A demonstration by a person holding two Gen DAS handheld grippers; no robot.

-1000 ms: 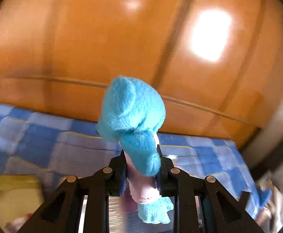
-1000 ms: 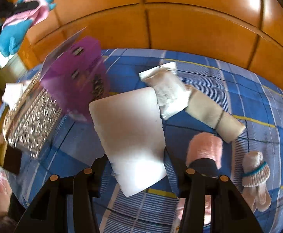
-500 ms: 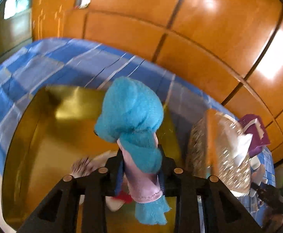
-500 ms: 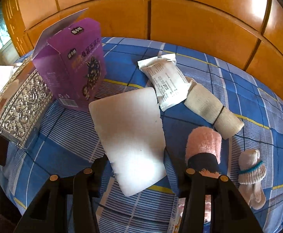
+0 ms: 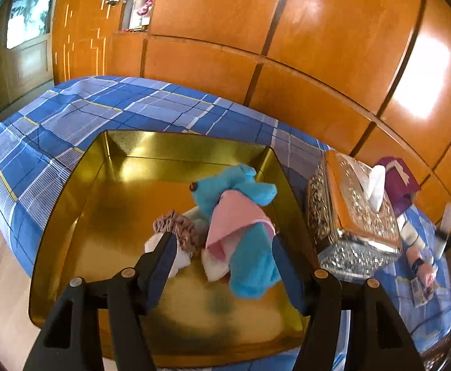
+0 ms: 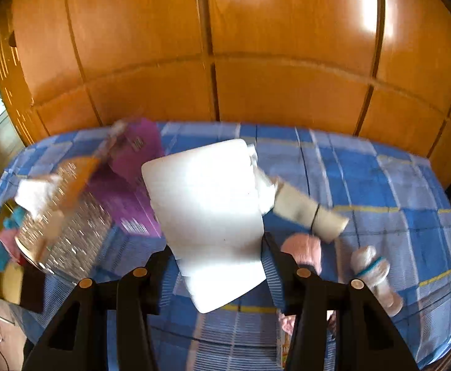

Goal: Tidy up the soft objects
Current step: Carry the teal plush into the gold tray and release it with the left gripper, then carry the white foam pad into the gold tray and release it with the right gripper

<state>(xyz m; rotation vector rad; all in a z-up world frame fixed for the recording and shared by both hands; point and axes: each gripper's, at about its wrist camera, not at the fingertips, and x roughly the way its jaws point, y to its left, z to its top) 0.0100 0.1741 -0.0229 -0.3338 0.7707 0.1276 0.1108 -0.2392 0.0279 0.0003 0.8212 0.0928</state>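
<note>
A silver embossed tissue box (image 5: 353, 213) stands just beside the gold tin tray (image 5: 70, 216) on the blue checked cloth (image 5: 108, 108), with a purple carton (image 5: 395, 182) behind it and wooden panels (image 5: 318, 46) beyond. In the tray lie a mauve scrunchie (image 5: 177, 227) and something white, close to the blue and pink soft toy (image 5: 240, 225). The toy lies tilted inside the tray, head toward the far wall, long axis running away from the left gripper (image 5: 222, 259), whose jaws have just been opening and stand apart around it. The right gripper (image 6: 217, 247) clasps a white flat pad (image 6: 206, 198) above the cloth.
</note>
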